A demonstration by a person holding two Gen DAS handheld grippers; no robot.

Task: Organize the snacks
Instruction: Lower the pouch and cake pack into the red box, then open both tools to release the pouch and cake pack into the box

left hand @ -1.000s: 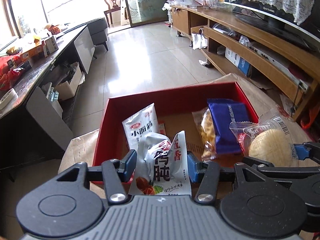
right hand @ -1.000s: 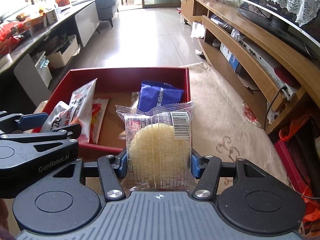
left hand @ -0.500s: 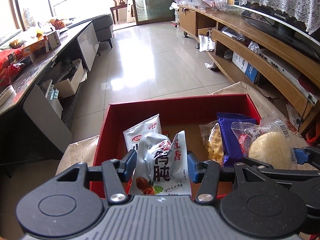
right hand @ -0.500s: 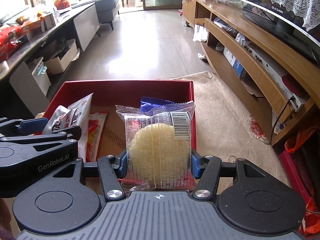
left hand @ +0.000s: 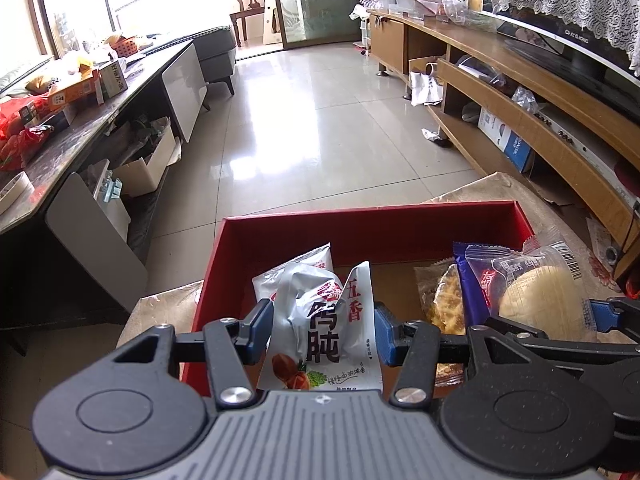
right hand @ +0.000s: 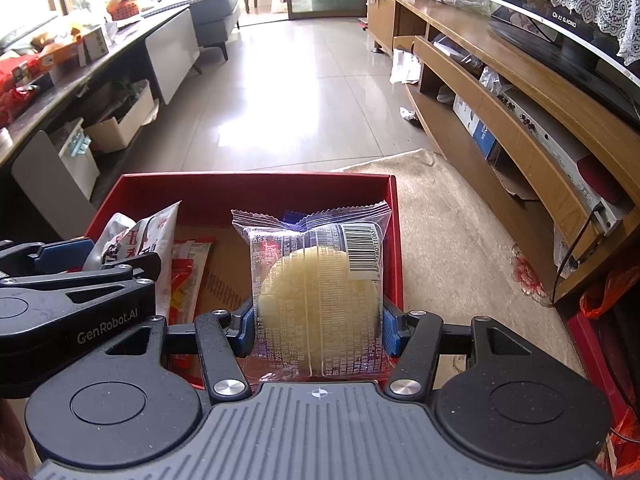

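Observation:
My left gripper (left hand: 320, 328) is shut on a silver snack packet (left hand: 324, 320) with black and red lettering, held above the near edge of the red box (left hand: 372, 232). My right gripper (right hand: 318, 322) is shut on a clear-wrapped round pale cake (right hand: 316, 292), over the right part of the red box (right hand: 240, 188). In the box lie a white packet (left hand: 296, 268), a blue packet (left hand: 468, 300), a bag of golden crisps (left hand: 444, 300) and a red packet (right hand: 188, 272). Each view shows the other gripper beside it, holding its snack.
The box stands on a beige cloth (right hand: 452, 232). A wooden TV stand (left hand: 532, 120) with a television runs along the right. A dark cluttered counter (left hand: 60, 120) lines the left. Glossy tiled floor (left hand: 320, 120) stretches ahead to a chair and a glass door.
Both grippers have drawn back toward the near edge of the box with their packets; the box sits lower and nearer in both views. Neither grip has changed.

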